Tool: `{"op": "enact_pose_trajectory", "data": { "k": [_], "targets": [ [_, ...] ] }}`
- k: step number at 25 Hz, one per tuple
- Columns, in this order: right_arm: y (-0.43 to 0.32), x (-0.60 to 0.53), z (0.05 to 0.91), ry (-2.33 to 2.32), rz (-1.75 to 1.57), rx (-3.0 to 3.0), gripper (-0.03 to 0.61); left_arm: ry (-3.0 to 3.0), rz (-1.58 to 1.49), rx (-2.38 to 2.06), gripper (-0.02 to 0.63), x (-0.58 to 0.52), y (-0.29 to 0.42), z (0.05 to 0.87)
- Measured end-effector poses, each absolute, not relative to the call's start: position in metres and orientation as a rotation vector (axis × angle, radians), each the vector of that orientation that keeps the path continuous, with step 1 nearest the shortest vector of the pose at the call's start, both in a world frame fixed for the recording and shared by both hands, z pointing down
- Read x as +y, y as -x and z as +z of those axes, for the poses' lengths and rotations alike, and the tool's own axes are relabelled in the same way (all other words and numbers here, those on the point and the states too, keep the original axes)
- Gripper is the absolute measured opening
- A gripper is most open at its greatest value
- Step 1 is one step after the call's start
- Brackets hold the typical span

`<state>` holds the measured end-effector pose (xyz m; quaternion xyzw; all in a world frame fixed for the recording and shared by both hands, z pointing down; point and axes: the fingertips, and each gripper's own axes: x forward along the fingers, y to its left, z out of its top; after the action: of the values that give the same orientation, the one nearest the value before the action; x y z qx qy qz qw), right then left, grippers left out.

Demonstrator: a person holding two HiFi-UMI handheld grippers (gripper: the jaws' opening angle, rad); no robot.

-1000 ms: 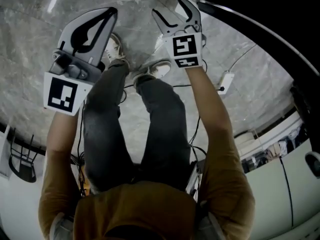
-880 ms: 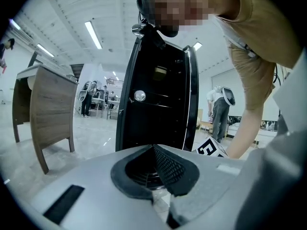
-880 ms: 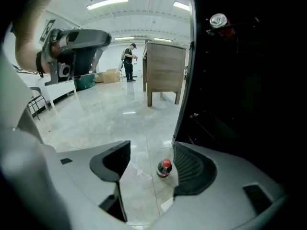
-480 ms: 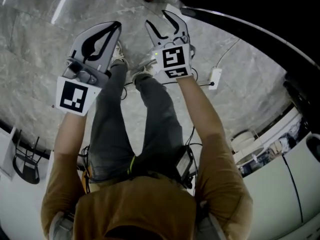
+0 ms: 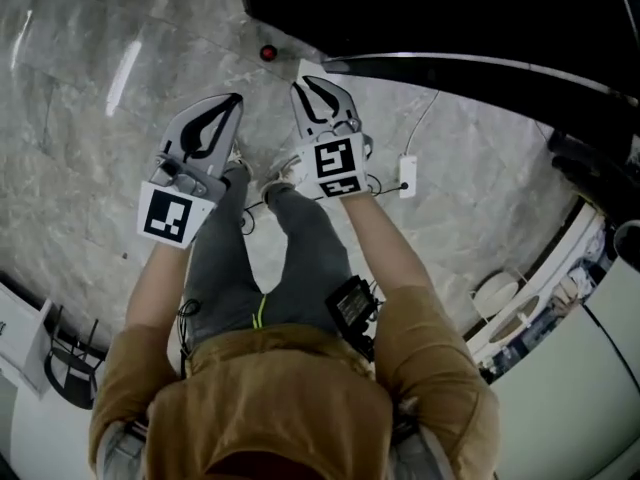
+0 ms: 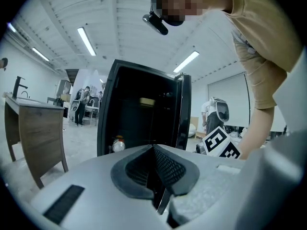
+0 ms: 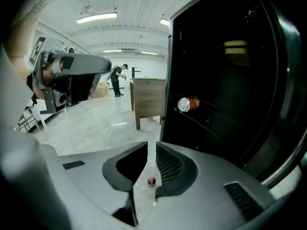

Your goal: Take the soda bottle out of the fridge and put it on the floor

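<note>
Head view: the soda bottle (image 5: 268, 53), red cap up, is seen standing on the floor (image 5: 90, 118) just in front of the fridge (image 5: 420, 13). Left gripper view: the left gripper (image 6: 154, 148) is pointed at the open fridge, jaws clenched on nothing. Right gripper view: on the right gripper (image 7: 150, 146) the jaws have just been closing. A slim gap is left, nothing is gripped, and the red cap is glimpsed through it.

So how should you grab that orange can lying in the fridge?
The orange can lies on its side on a shelf, silver end facing out. So probably grip its round body just behind that end, jaws either side, coming straight in at the open fridge.
</note>
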<state>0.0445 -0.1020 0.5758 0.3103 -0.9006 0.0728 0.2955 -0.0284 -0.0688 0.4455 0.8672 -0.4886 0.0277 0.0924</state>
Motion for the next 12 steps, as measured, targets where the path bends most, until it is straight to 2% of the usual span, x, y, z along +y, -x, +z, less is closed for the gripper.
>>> {"op": "enact_pose_trajectory", "data": {
  "k": [12],
  "targets": [
    [-0.079,-0.086,0.425,-1.001,0.252,-2.433,0.008,-2.662,0.009,-1.377,0.003,-0.061,-0.01,0.309]
  ]
}}
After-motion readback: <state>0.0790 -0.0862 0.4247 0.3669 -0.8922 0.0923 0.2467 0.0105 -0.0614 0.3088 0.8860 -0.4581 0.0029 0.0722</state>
